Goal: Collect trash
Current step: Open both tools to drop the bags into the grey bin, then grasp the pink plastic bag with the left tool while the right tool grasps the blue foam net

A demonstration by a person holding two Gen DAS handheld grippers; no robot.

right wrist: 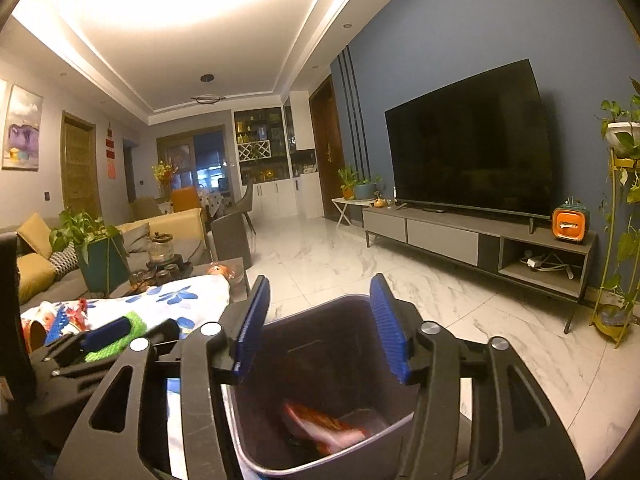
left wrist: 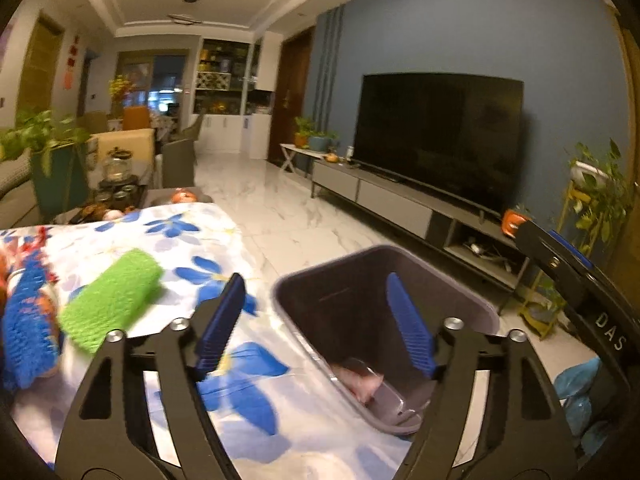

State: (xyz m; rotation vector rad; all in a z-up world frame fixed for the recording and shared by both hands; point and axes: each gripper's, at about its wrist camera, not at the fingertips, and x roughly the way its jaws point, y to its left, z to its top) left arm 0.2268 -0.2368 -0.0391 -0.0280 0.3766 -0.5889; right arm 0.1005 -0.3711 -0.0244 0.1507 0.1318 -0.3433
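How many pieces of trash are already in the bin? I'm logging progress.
1 that I can see: a red-orange wrapper lying at the bottom of the bin, below the open right gripper. More may be hidden under it or behind the near wall.

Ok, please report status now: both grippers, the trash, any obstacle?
Left gripper open, empty. Right gripper open above bin. Wrapper inside bin. Nothing blocking.

text: "DAS" | on: black body of right hand-held gripper point(left wrist: 576, 280) | view: left wrist
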